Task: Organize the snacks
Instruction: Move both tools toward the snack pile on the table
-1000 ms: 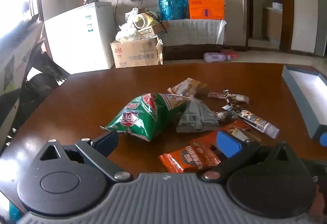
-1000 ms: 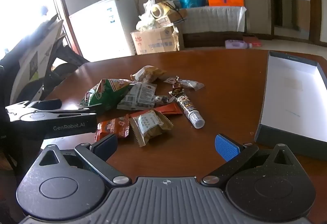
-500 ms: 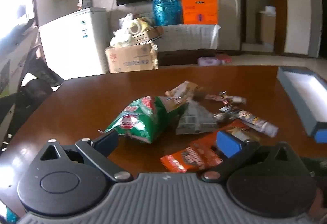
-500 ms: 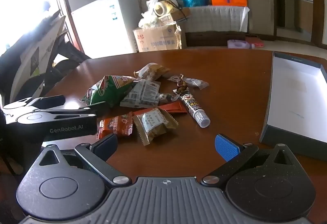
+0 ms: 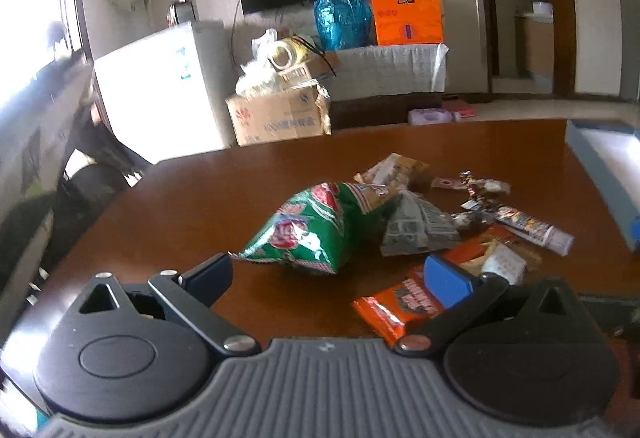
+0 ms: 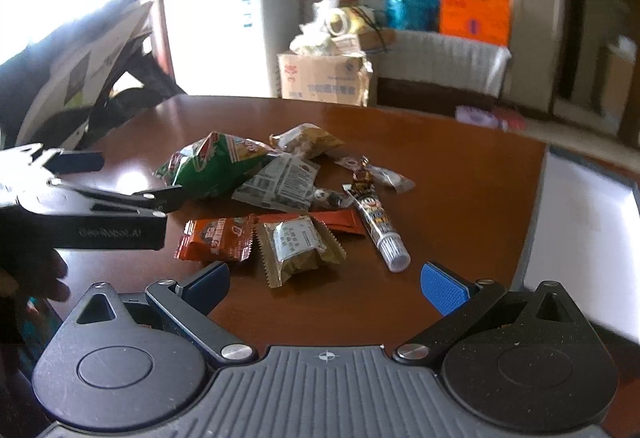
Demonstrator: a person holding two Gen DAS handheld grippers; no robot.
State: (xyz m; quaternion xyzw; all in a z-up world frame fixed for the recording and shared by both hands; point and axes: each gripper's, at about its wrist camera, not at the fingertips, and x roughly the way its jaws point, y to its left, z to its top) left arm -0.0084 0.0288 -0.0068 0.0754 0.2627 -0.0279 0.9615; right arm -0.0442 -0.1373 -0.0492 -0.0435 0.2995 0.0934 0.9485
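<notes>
A heap of snacks lies mid-table: a green chip bag [image 5: 308,230] [image 6: 212,166], a grey newsprint packet [image 5: 416,228] [image 6: 280,182], an orange packet [image 5: 400,304] [image 6: 218,240], an olive-gold packet [image 6: 298,248] and a printed tube [image 6: 380,226] [image 5: 532,228]. My left gripper [image 5: 328,278] hovers open just short of the green bag, nothing between its fingers; it also shows at the left of the right wrist view [image 6: 120,178]. My right gripper [image 6: 324,286] stands open in front of the olive-gold packet. The open box [image 6: 584,206] [image 5: 600,158] sits to the right.
The brown wooden table [image 5: 240,190] [image 6: 460,174] has bare surface around the heap. Beyond it stand a white fridge [image 5: 160,86], a cardboard carton [image 5: 280,118] and a covered bench with blue and orange bags [image 5: 404,14]. A person's hand [image 6: 44,274] holds the left gripper.
Both grippers have eased closer to the snack heap and stayed open. The right view has swung left, so the box now sits at its right edge.
</notes>
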